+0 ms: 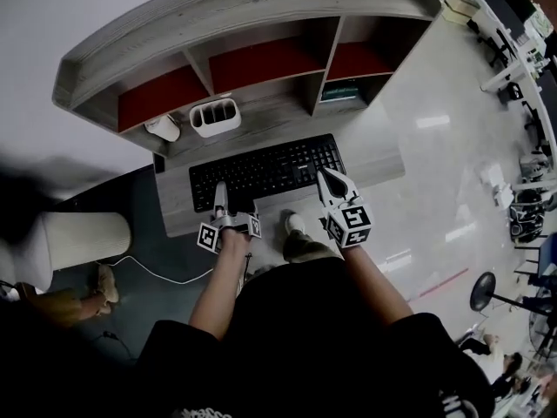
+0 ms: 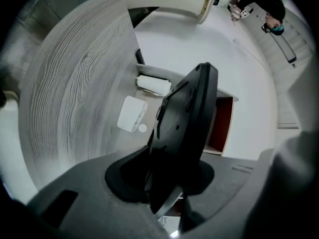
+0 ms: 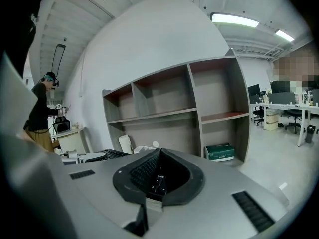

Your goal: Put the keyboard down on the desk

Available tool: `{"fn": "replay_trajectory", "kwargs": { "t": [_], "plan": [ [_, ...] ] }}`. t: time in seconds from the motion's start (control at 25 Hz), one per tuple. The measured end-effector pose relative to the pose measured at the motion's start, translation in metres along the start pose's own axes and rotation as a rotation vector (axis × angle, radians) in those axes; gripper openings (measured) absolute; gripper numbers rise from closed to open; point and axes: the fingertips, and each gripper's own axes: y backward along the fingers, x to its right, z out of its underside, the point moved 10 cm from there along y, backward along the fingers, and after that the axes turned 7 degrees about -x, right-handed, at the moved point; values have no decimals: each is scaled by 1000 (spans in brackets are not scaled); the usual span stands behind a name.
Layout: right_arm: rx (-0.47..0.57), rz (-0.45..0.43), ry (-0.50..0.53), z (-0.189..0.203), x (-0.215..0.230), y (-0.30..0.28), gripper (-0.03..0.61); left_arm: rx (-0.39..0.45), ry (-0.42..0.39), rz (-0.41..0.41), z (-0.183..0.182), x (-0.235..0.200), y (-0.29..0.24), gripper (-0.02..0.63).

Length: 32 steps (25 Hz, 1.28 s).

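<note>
Our left gripper [image 1: 221, 190] and right gripper [image 1: 329, 181] are both clenched on the near edge of the black keyboard [image 1: 265, 171], which lies over the grey desk [image 1: 379, 165]; we cannot tell whether it touches. The white marks between the right jaws are too small to read. Beyond them, any label on the green box [image 3: 219, 151] in the shelf [image 3: 199, 114] is too blurred to make out.

The keyboard [image 1: 265, 171] spans the table [image 1: 383, 165] before the shelf unit [image 1: 261, 7], with the left claw [image 1: 220, 200] at its near-left edge and the right claw [image 1: 331, 185] near-right. A holder [image 1: 215, 117] stands behind it, and a box [image 1: 340, 91] sits in the unit's right compartment.
</note>
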Motion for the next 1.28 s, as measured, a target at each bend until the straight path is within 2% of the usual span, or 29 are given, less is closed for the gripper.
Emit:
{"fn": "replay_trajectory", "kwargs": {
  "t": [0.28, 0.56, 0.72, 0.84, 0.92, 1.12, 1.28],
  "plan": [
    [-83, -15, -60, 8, 53, -45, 14, 23, 3, -68, 13, -38, -35, 117],
    [-126, -23, -125, 12, 86, -85, 14, 23, -31, -70, 10, -84, -63, 118],
    [-177, -33, -123, 17, 92, -99, 12, 47, -30, -130, 10, -107, -67, 117],
    [-202, -44, -127, 19, 93, -109, 14, 36, -66, -169, 6, -115, -73, 118],
    [-222, -52, -121, 22, 94, -117, 14, 42, -73, -168, 4, -120, -76, 121],
    [-259, -64, -102, 23, 98, -135, 14, 96, -15, -177, 2, -135, -80, 120],
    [-276, -72, -105, 29, 98, -145, 14, 72, -52, -200, -5, -145, -84, 117]
  ]
}}
